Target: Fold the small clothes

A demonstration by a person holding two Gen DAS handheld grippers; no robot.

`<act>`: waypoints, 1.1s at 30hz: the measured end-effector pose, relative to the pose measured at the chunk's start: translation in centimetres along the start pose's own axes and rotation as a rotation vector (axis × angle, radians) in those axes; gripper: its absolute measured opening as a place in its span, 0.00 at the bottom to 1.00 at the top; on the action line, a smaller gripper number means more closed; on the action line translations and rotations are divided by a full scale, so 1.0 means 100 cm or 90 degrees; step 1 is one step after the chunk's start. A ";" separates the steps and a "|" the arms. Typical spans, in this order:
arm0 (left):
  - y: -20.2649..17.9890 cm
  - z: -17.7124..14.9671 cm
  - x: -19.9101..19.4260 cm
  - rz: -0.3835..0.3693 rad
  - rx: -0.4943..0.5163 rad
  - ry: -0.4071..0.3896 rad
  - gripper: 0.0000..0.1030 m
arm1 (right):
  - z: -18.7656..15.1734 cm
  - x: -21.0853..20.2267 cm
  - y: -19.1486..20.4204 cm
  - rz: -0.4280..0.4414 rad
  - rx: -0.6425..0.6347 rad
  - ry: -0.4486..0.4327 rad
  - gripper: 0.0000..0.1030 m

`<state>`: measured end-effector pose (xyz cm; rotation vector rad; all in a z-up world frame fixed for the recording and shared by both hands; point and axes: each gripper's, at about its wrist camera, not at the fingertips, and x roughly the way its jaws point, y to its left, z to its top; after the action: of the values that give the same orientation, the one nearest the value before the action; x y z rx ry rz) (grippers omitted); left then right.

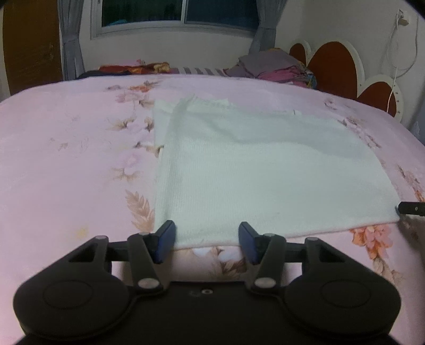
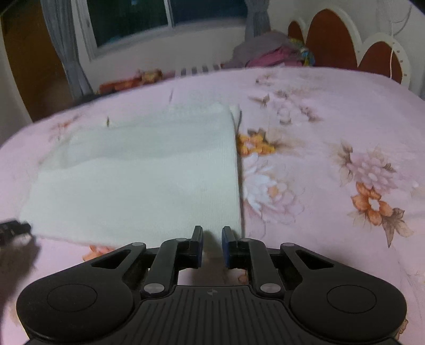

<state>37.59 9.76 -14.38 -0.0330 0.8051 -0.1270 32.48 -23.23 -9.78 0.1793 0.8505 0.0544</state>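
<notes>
Pink floral bedsheet (image 1: 66,159) covers the bed, with a dark window (image 1: 180,12) and grey curtains on the far wall. On the sheet lies a white ribbed knit garment (image 1: 252,164), folded flat into a rough rectangle. My left hand-held gripper (image 1: 206,242) sits at its near edge, blue-padded fingers (image 1: 166,242) spread wide apart, gripping nothing. My right hand-held gripper (image 2: 212,245) is at the near right corner, fingers only narrowly apart, with the garment's edge between them.

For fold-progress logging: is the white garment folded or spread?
Partly folded: white garment lies flat as a rectangle, a doubled layer along one side edge.
</notes>
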 end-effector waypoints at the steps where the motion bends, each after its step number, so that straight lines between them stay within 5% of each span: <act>1: -0.001 0.001 0.000 0.002 0.002 0.001 0.51 | -0.001 0.006 0.000 -0.007 -0.005 0.023 0.14; 30: 0.006 0.003 -0.003 -0.002 -0.024 0.013 0.52 | 0.000 0.010 -0.001 0.007 -0.014 0.047 0.14; 33: 0.014 0.001 -0.014 0.018 -0.070 0.020 0.65 | -0.001 -0.007 0.001 -0.002 -0.004 0.007 0.14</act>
<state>36.89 11.27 -13.42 -0.1226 0.8430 -0.0562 31.98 -23.21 -9.30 0.1715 0.8618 0.0558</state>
